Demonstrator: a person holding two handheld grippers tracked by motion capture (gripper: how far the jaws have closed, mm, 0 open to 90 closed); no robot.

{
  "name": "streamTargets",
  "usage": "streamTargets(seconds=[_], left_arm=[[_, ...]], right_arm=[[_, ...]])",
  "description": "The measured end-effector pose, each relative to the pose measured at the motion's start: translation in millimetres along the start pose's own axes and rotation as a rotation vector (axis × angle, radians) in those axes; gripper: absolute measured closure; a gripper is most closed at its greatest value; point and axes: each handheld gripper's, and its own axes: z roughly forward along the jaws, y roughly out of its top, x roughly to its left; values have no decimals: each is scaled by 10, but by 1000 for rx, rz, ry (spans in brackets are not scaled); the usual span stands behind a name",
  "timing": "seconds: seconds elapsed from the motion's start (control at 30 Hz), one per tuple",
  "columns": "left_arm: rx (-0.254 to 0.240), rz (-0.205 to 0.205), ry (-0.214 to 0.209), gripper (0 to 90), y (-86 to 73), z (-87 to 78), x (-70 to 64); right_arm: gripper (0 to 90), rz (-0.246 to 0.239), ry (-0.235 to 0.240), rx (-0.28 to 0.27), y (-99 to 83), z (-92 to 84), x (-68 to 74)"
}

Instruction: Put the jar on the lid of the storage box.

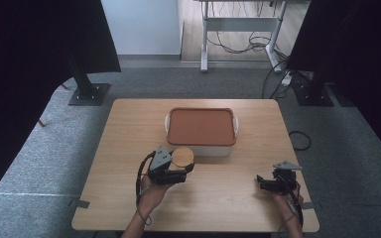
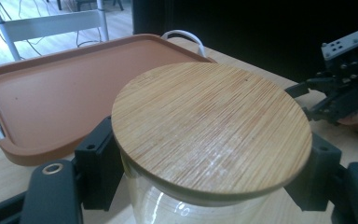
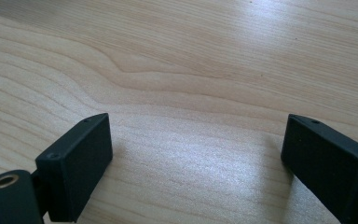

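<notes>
A glass jar [image 2: 168, 210] with a round bamboo lid [image 2: 212, 130] sits between the jaws of my left gripper [image 2: 207, 168], which is shut on its sides just under the lid. In the high view the jar's lid [image 1: 183, 157] is just in front of a white box with a terracotta lid [image 1: 201, 126], and the left gripper [image 1: 184, 170] is held at the table's middle front. My right gripper [image 3: 196, 163] stands open low over bare wood with nothing between its fingers. It is at the front right [image 1: 262, 182] and also appears in the left gripper view [image 2: 340, 93].
The white box's terracotta lid [image 2: 65, 93] has handles at its two ends and lies close behind the jar. The wooden table [image 1: 129, 148] has bare surface left and right of the box. Stand bases and cables are on the carpet beyond it.
</notes>
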Motion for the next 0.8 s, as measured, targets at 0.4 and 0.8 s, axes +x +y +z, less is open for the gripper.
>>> streamTargets(seconds=[0.4,0.8], left_arm=[[-24,-18,10,252,90,97,134],[-34,2,26,252,181,205,214]], right_arm=[[81,-1,0,0,0,0,0],[81,0,0,0,0,0,0]])
